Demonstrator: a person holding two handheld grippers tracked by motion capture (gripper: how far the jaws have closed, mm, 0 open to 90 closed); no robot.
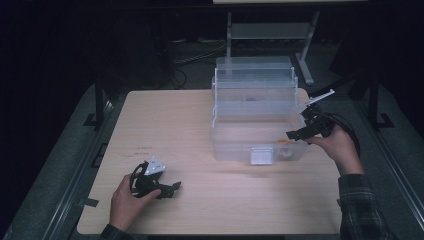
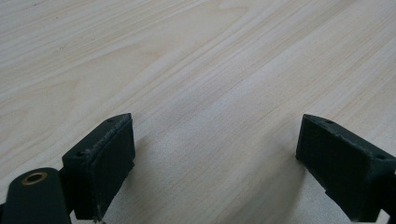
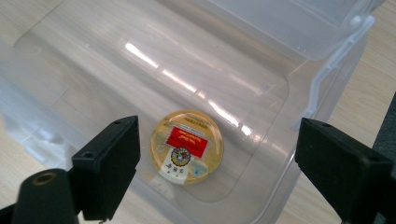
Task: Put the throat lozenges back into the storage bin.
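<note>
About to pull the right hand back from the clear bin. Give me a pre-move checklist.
1. Right tool open: ok, pads apart.
2. Round yellow tin released: ok, lying flat on the bin floor, touching neither pad.
3. Clear bin standing on the table: ok.
4. Bin lid tipped back, opening free: ok.
5. Left tool open, holding nothing: ok.
6. Tin's own lid tight: cannot tell.
</note>
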